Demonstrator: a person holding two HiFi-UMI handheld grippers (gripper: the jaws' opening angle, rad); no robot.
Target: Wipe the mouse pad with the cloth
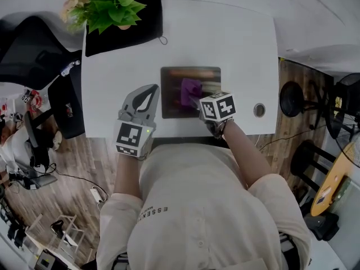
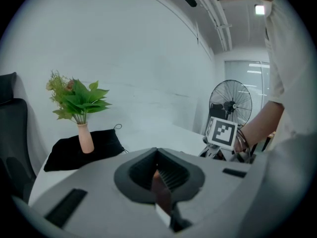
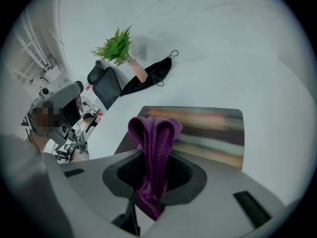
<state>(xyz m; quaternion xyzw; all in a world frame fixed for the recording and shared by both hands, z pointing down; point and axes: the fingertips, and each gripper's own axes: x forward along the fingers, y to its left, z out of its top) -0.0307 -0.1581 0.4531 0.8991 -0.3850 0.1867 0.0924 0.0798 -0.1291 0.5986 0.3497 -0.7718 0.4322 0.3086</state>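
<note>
Shirt (image 1: 208, 207) and forearms fill the near edge of the head view. Just beyond, the left gripper (image 1: 152, 90), its jaws pressed together on nothing, sits over the white table (image 1: 242, 44) just left of the pad (image 1: 171, 97). The right gripper (image 1: 195, 99) pinches the purple cloth (image 1: 190, 87), which bunches up past its jaws over the pad's middle. Farthest off, a plant (image 1: 107, 7) stands on black fabric (image 1: 143, 27) at the table's far left corner.
</note>
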